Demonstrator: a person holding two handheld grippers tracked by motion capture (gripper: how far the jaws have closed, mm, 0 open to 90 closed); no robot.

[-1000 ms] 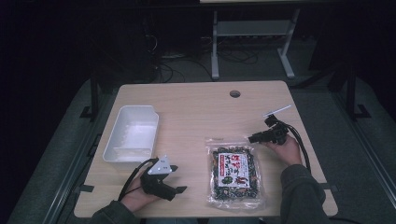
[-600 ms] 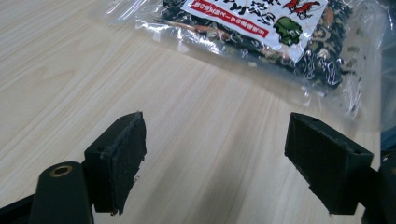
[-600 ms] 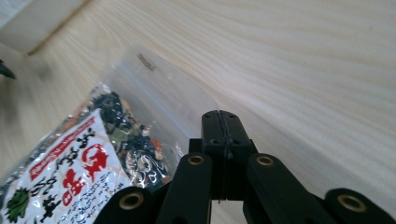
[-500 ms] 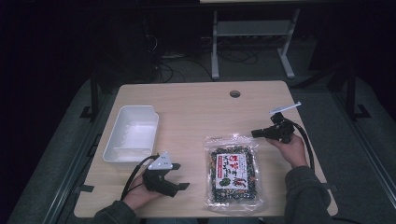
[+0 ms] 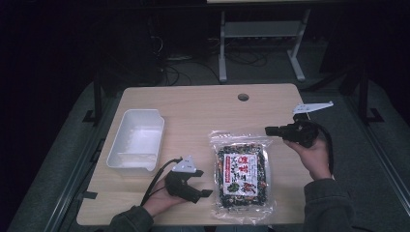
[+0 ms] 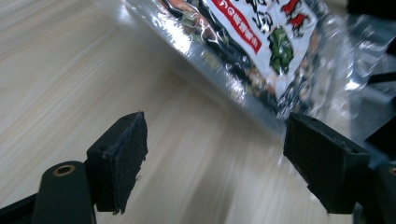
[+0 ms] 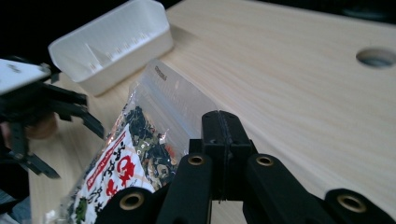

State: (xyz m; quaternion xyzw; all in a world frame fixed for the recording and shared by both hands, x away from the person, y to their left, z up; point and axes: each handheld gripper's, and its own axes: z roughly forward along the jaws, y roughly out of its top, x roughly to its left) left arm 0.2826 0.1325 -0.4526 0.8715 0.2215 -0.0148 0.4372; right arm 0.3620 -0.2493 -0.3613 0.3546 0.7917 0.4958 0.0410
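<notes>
While nothing had yet been lifted, the scene stood as follows, from largest thing to smallest:

Room: dark all round, with a metal stand [image 5: 261, 41] and loose cables [image 5: 179, 63] on the floor at twelve o'clock beyond the table.

Table [image 5: 203, 108]: pale wood grain, with a round cable hole [image 5: 243, 97] at about one o'clock from its middle; most of the far half lay bare.

Snack bag [image 5: 241, 175]: a clear sealed packet of dark mixed pieces with a white and red printed label, flat on the table at about five o'clock from its middle, between the two grippers and touched by neither, as far as could be seen.

Tray [image 5: 137, 143]: a white plastic tray with nothing in it, at nine o'clock from the bag's top edge, well apart from it.

Left gripper [image 5: 205, 186]: held low at about eight o'clock from the bag, jaws spread wide and pointed at the bag's near left edge; its own view had that edge [image 6: 261, 51] just ahead of the jaws.

Right gripper [image 5: 269, 130]: at two o'clock from the bag, jaws closed together on nothing, tips aimed at the bag's top right corner.

Progress: by my judgement only the approach was made; the bag was not gripped, and if the tray was its goal, grasp, carry and release all remained.
</notes>
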